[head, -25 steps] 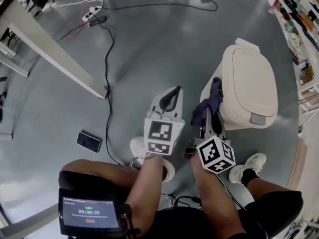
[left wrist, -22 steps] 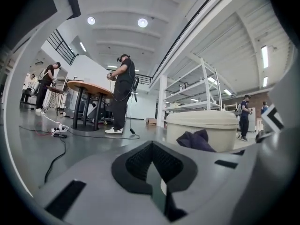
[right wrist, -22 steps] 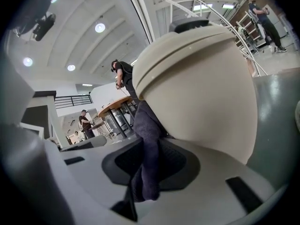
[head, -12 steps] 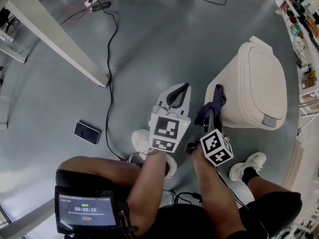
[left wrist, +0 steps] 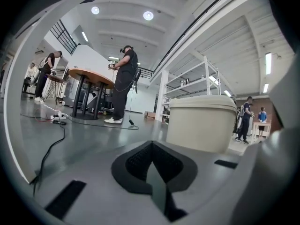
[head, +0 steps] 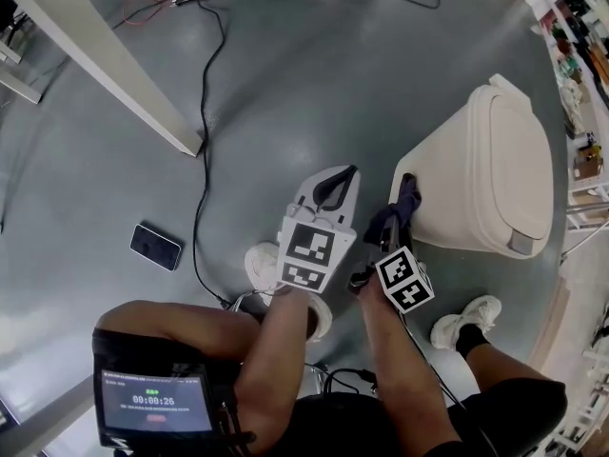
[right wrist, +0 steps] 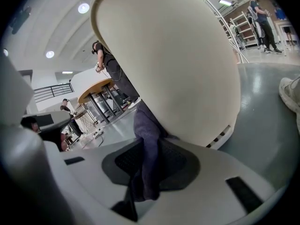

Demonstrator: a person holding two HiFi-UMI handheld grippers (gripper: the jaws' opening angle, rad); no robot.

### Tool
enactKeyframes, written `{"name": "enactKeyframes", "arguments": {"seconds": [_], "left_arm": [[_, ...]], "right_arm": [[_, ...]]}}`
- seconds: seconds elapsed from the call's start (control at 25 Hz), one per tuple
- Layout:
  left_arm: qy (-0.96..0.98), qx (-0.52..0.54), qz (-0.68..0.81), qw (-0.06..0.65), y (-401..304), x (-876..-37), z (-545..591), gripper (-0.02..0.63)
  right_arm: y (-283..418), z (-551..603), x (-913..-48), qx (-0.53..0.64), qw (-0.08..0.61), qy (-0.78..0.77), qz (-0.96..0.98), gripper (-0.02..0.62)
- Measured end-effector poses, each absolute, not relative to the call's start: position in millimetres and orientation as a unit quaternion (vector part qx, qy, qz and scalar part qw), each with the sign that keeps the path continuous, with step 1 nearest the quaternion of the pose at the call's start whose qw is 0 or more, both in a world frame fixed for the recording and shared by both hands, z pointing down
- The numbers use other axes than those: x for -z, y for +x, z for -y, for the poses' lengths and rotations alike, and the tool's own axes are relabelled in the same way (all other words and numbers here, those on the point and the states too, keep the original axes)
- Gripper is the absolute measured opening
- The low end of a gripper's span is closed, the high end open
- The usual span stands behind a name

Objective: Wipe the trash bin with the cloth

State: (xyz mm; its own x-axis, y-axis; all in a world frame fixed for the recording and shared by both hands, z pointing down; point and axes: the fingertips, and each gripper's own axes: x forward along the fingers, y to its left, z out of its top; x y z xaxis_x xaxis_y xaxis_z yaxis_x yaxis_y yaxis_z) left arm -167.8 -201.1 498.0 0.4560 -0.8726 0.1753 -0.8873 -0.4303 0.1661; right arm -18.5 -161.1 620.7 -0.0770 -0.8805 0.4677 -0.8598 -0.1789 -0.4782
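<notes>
A cream trash bin (head: 495,169) with a closed lid stands on the grey floor at the right of the head view. My right gripper (head: 400,208) is shut on a dark purple cloth (head: 403,196), and the cloth presses against the bin's left side wall. In the right gripper view the cloth (right wrist: 147,144) hangs between the jaws and touches the bin's wall (right wrist: 187,69). My left gripper (head: 335,184) is shut with nothing in it, to the left of the bin and apart from it. In the left gripper view the bin (left wrist: 201,123) stands ahead to the right.
A black cable (head: 205,112) runs across the floor, and a phone (head: 155,247) lies at the left. A white table leg (head: 105,60) slants at the upper left. Shelves (head: 580,55) stand at the right edge. My shoes (head: 461,324) rest near the bin. People stand in the distance.
The view has shifted. My right gripper with the cloth has slid slightly down and along the bin's left wall. The left gripper stays shut beside it.
</notes>
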Motion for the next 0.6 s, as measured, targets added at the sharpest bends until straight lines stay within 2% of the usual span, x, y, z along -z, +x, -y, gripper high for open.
{"name": "enactKeyframes", "arguments": {"seconds": [0.16,0.4,0.6], "left_arm": [[0.843,-0.039,0.522,0.123,-171.0,-503.3,198.5,0.0],[0.827,0.002,0.536,0.17,-184.9,-505.1,199.6,0.0],[0.823,0.013,0.539,0.179,-192.3,-499.1,200.9,0.0]], "right_arm": [[-27.6,161.8,-604.9,0.373,0.03,-0.669,-0.642,0.087],[-56.2,178.5,-511.5,0.327,0.1,-0.642,-0.686,0.089],[-70.9,191.3,-446.3,0.297,0.146,-0.621,-0.711,0.087]]}}
